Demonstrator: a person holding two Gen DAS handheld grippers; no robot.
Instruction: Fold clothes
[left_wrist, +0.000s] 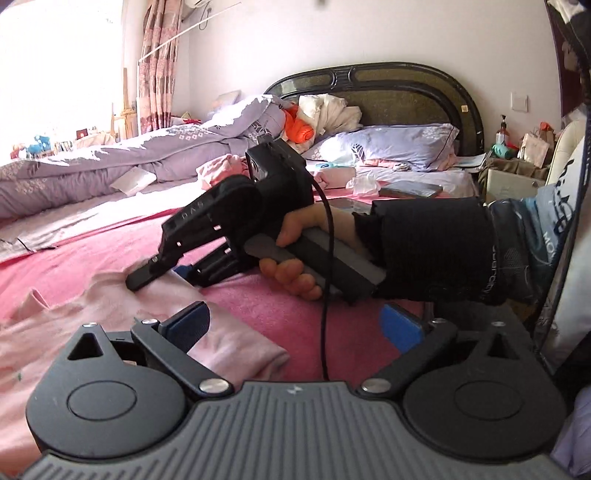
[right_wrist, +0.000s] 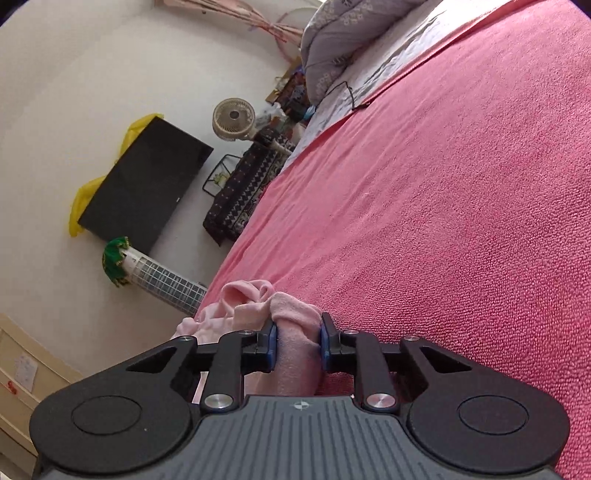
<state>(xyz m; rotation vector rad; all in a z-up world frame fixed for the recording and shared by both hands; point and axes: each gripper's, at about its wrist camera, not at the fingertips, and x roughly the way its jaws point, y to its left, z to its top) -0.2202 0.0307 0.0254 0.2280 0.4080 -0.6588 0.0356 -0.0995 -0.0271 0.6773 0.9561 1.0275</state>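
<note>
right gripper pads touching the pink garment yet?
Touching. The right wrist view shows both blue pads of the right gripper pressed against a bunched fold of the pink garment, no gap either side.

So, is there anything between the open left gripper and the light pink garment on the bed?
Nothing visible: the light pink garment already lies between the left gripper's open fingers.

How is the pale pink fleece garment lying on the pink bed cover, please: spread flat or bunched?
Bunched: the pale pink fleece garment is gathered into folds, pinched in the right gripper.
</note>
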